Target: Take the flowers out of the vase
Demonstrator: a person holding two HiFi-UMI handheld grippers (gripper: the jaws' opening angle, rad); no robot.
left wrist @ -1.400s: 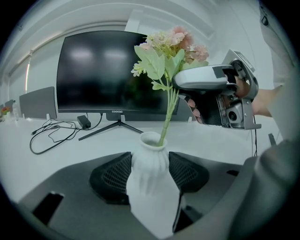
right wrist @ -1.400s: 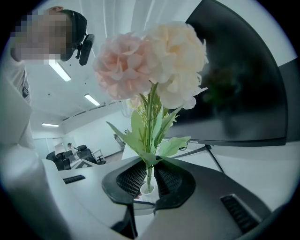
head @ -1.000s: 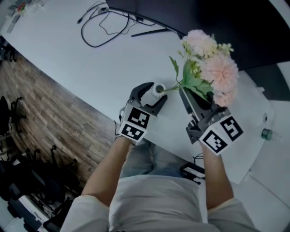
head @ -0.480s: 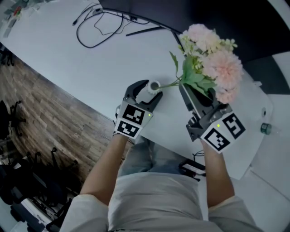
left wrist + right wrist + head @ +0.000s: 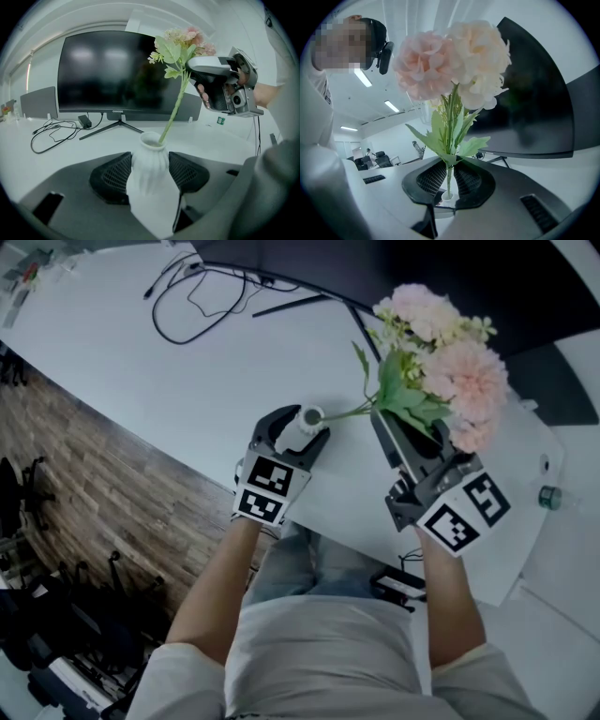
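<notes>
Firmly, left gripper (image 5: 296, 435) grips one vase (image 5: 150, 161); right gripper (image 5: 449, 177) pinches one stem (image 5: 352, 413) bearing perhaps three blooms (image 5: 461, 379).

The monitor (image 5: 117, 70) bears the brand "coocaa" on its lower bezel.

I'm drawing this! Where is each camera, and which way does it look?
Head view: on the person's head, looking steeply down at the table; forearms, left gripper, right gripper show.
Left gripper view: on the left gripper, looking along jaws shut on the white vase, toward the monitor; right gripper shows.
Right gripper view: on the right gripper, looking along jaws shut on the stem of the flowers; shirt shows.
Shared: both gripper views show white vase and flowers.
</notes>
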